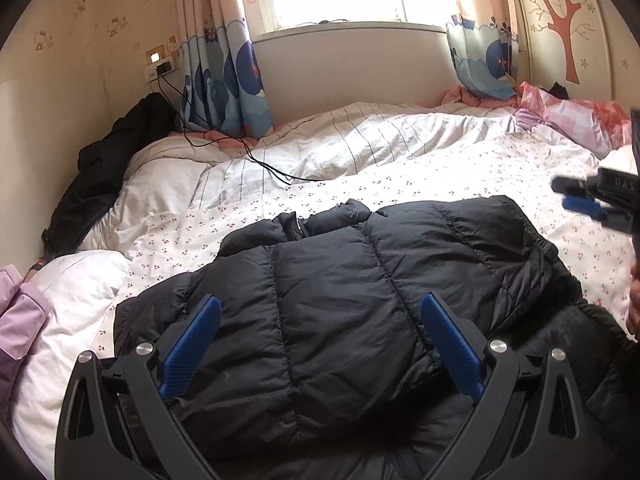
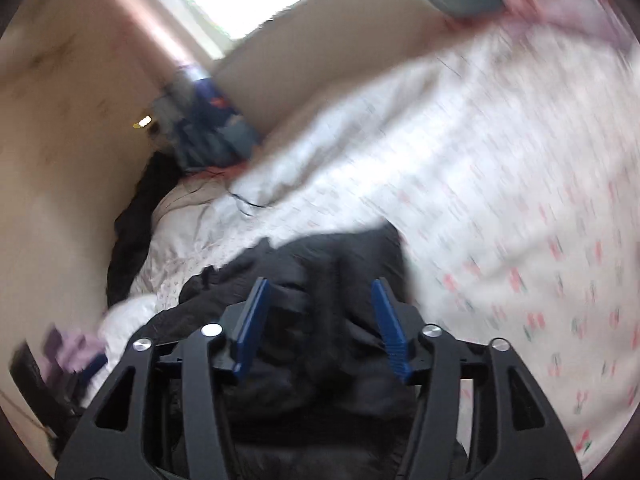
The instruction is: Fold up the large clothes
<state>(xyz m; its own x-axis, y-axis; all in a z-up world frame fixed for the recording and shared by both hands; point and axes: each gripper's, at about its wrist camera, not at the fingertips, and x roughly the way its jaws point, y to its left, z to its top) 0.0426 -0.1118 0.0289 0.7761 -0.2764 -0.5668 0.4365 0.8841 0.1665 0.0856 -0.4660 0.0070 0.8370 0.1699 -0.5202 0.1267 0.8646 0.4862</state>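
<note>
A black puffer jacket (image 1: pixel 360 280) lies spread on the bed, collar toward the far side. My left gripper (image 1: pixel 320 304) is open just above its near half, blue fingers apart and holding nothing. My right gripper (image 2: pixel 320 286) is open and empty above the jacket (image 2: pixel 320 360); its view is blurred by motion. The right gripper also shows at the right edge of the left wrist view (image 1: pixel 580 196), in the air over the jacket's far right corner.
The bed (image 1: pixel 460 168) has a white floral sheet and a striped duvet (image 1: pixel 360 140). A second dark garment (image 1: pixel 100 172) lies by the left wall. A black cable (image 1: pixel 256 160) runs from the wall socket. Lilac cloth (image 1: pixel 20 320) sits at the left; pink bedding (image 1: pixel 572 116) at the back right.
</note>
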